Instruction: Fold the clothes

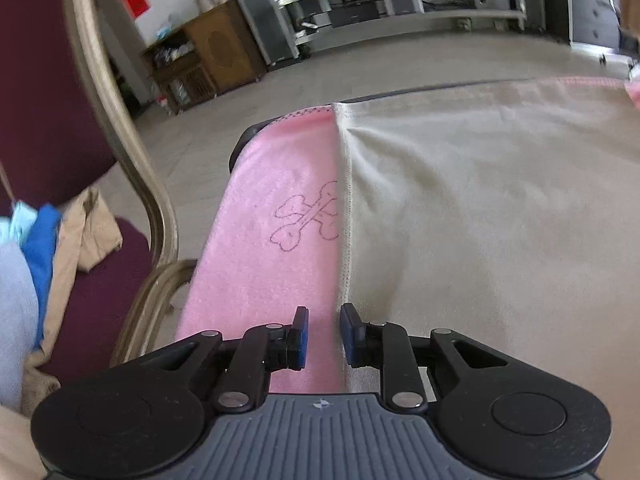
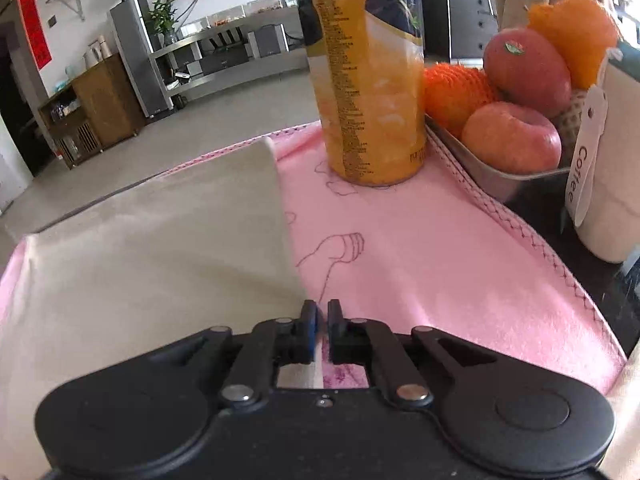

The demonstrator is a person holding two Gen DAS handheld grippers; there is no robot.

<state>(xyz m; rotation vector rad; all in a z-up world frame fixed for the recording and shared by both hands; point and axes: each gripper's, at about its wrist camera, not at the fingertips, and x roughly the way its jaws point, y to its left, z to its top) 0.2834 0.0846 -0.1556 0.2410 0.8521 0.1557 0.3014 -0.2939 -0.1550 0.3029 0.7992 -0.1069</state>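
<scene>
From my seat the cream garment (image 1: 480,216) runs off the right edge of the left wrist view and under the gripper body, so I can't see its near hem or full shape – same in the right wrist view, where it's cut at the left edge. The juice bottle (image 2: 372,80) loses its top at the frame edge, its label print too small to read. Right gripper (image 2: 322,312): can't tell if the pads pinch cloth – the clothes pile (image 1: 36,264) is cropped too.

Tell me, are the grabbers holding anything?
The right gripper seems to pinch the cream cloth at its right edge. The left gripper is open over the cloth's left edge, holding nothing.
</scene>
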